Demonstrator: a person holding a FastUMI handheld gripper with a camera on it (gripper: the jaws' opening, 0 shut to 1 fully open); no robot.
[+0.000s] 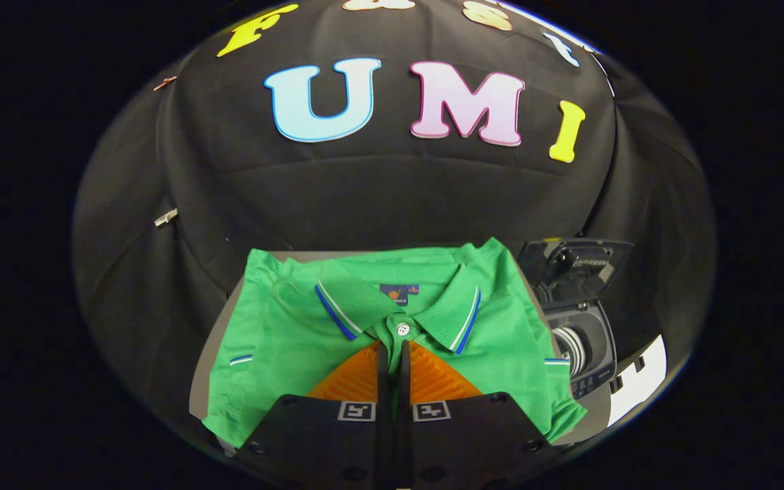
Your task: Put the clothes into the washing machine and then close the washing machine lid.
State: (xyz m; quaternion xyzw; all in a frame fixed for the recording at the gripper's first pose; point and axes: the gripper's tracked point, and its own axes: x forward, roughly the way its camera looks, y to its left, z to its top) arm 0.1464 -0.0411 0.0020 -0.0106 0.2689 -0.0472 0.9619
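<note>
A green polo shirt [283, 340] with blue and white collar stripes lies folded flat on a grey table [214, 340]. My gripper [395, 348] hovers over the shirt's front, its fingertips just below the collar button. The fingers stand together with only a thin slit between them, through which green cloth shows. The cloth around the tips looks smooth and unbunched. Right of the shirt stands a small dark washing machine [599, 367]. Its lid [572, 269] is raised upright at the back and the drum opening [577, 347] is exposed.
Black cloth forms the booth wall behind and around the table. A white strip [640, 381] shows past the washing machine on the right. The shirt covers most of the tabletop, with its right sleeve reaching close to the machine.
</note>
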